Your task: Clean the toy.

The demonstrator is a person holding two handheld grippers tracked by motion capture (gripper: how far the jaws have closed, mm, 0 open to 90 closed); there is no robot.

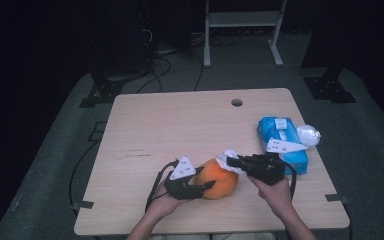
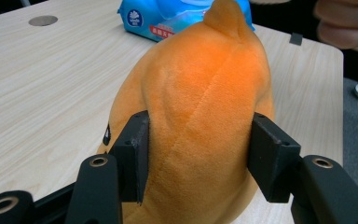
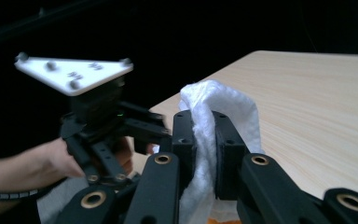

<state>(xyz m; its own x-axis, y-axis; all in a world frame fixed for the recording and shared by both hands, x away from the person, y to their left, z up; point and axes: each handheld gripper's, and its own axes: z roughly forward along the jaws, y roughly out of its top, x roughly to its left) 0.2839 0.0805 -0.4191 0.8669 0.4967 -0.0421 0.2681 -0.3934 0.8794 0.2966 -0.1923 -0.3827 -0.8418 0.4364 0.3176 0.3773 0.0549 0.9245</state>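
Near the front edge of the pale wooden table [image 1: 145, 130], a round orange plush toy [image 1: 220, 183] lies between both hands. The left gripper [image 1: 207, 186] has its black jaws clamped on the toy's sides, pressing into the fabric. The right gripper [image 1: 232, 161], just right of the toy, has its jaws pinched together on a white crumpled wipe [image 1: 228, 159]. A blue pack of wipes [image 1: 283, 142] lies farther right.

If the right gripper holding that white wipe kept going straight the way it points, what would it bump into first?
Probably the orange plush toy or the left gripper clamped on it: the right gripper, shut on the white wipe, points toward them, though depth is hard to judge.
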